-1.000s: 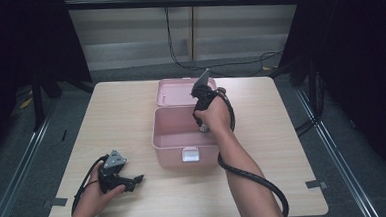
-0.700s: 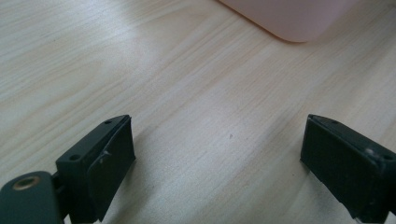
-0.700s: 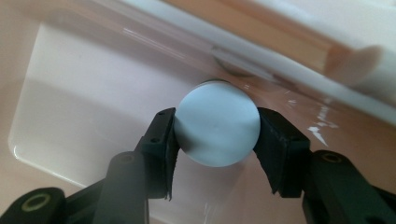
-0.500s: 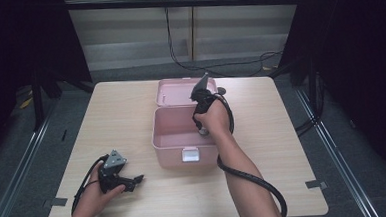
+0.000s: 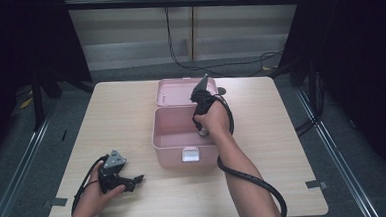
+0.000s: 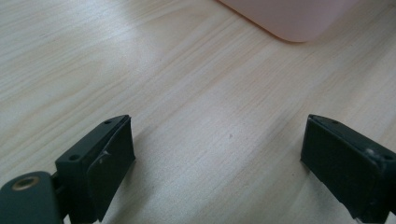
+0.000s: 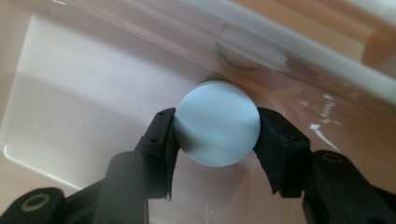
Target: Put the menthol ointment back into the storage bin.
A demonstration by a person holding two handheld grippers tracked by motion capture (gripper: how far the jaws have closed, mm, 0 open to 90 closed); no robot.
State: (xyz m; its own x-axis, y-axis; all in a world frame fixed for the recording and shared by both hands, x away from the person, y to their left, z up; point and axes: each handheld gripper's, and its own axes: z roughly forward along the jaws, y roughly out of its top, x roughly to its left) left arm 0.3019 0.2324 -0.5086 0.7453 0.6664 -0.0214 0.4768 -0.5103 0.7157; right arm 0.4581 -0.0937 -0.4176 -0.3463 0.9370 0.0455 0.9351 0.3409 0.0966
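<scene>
Right gripper (image 7: 215, 135) inside open pink box (image 5: 170, 134), clamped on pale round lid (image 7: 218, 123). Left gripper (image 6: 215, 154) spread wide, resting on wooden table (image 5: 116, 117), nothing between jaws.

The tabletop (image 5: 106, 123) I work at is pale wood with a fine grain, rectangular with rounded corners. A short strip of grey tape sits at its near left corner (image 5: 57, 201) and another at its near right corner (image 5: 316, 184). Grey floor (image 5: 124, 74) lies around it, with a metal rail (image 5: 18, 162) running along my left and a second rail (image 5: 332, 136) on my right. Beyond the far edge, a black cable (image 5: 199, 68) drops down the light wall (image 5: 127, 37) and curls over the floor. Black curtains hang at the left (image 5: 22, 42) and the right (image 5: 357, 40).
</scene>
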